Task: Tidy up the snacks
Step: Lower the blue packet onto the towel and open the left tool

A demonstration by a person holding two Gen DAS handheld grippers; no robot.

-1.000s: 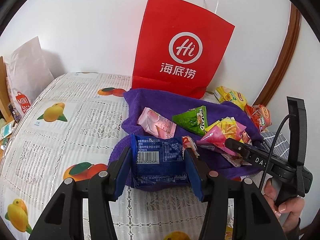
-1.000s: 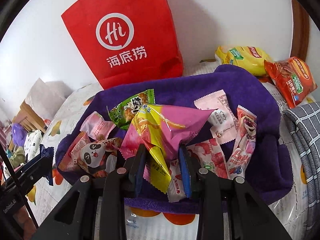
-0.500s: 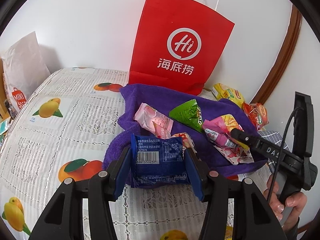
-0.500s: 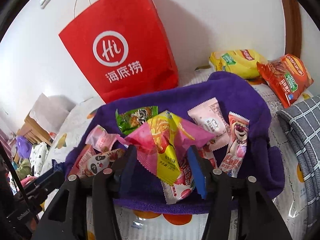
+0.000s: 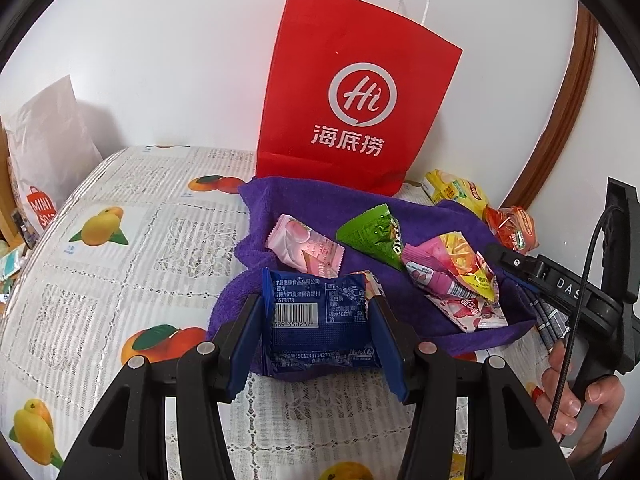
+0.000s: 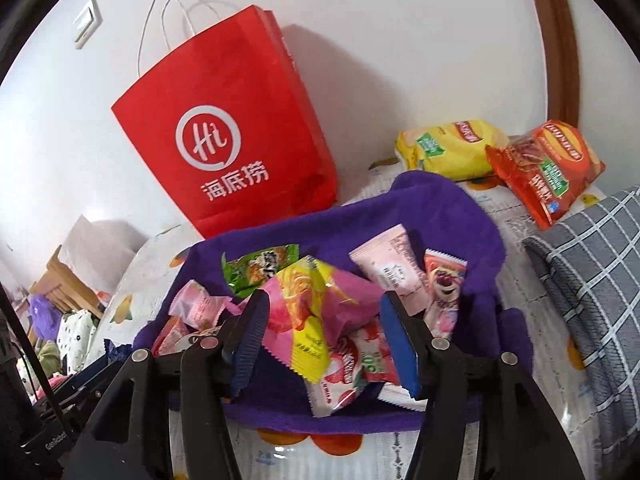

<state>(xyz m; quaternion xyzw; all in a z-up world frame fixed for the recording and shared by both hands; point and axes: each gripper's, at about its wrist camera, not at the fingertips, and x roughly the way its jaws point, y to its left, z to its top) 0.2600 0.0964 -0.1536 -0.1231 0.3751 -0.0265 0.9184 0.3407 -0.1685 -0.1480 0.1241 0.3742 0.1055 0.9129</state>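
I hold a two-finger tool in each hand above a table (image 5: 132, 248) covered in a fruit-print cloth. My left gripper (image 5: 318, 334) has its fingers clamped on a blue snack packet (image 5: 320, 320), held at the near edge of a purple towel (image 6: 448, 208). My right gripper (image 6: 322, 334) is opening its fingers; the pink and yellow snack bag (image 6: 316, 308) sits loosely between them on the towel pile. A green packet (image 6: 256, 270) and several pink packets (image 6: 390, 270) already lie gathered on the towel. Two chip bags, one yellow (image 6: 448, 148) and one orange (image 6: 544, 168), rest off the towel near the wall. A red paper bag (image 6: 228, 132) stands behind. I judge the sorting is well under way but unfinished.
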